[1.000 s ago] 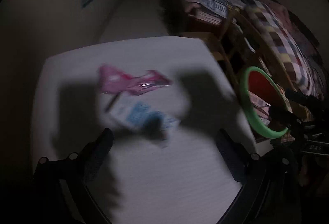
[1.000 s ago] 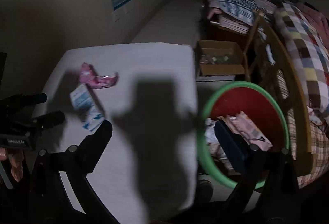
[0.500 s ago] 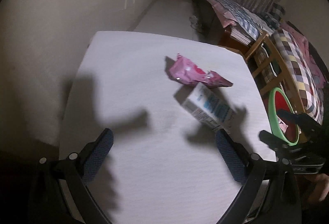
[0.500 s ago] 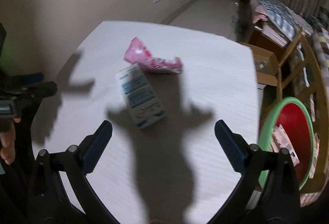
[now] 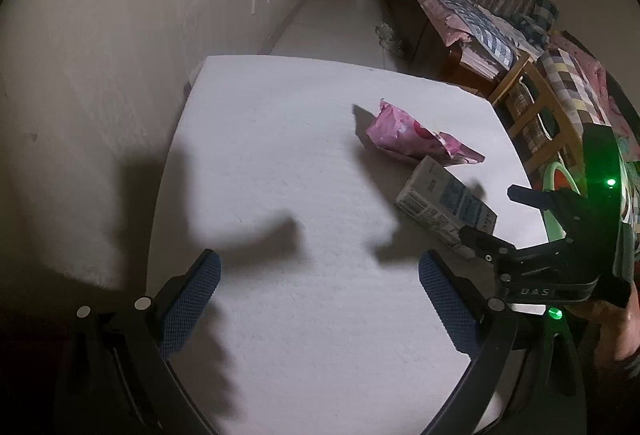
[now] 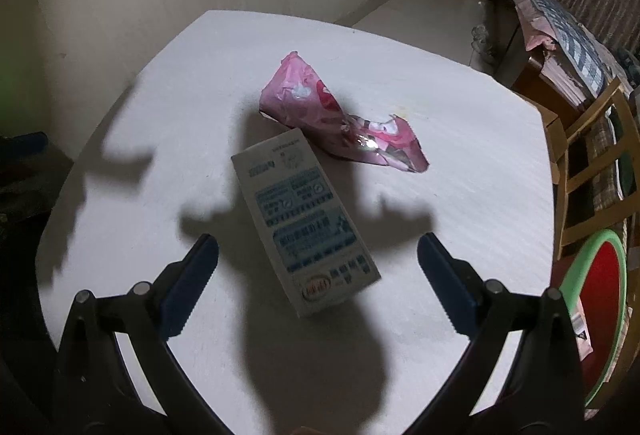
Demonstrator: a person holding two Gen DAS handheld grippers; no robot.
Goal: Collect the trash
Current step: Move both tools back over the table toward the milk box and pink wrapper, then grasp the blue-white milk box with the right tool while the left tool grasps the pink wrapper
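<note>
Our carton (image 6: 305,223) lies flat near the middle of the table (image 6: 460,107), its far end touching the pink wrapper (image 6: 340,123). We hang our right gripper (image 6: 318,263) over it, jaws wide apart and empty, likely lining up. Our left gripper (image 5: 320,293) gapes idle, the bin (image 6: 600,311) beyond the right edge.

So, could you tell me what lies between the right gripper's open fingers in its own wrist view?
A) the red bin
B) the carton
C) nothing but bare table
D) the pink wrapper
B: in the right wrist view the carton lies flat on the table, its near end between the open fingers of the right gripper; the pink wrapper lies beyond it.
</note>
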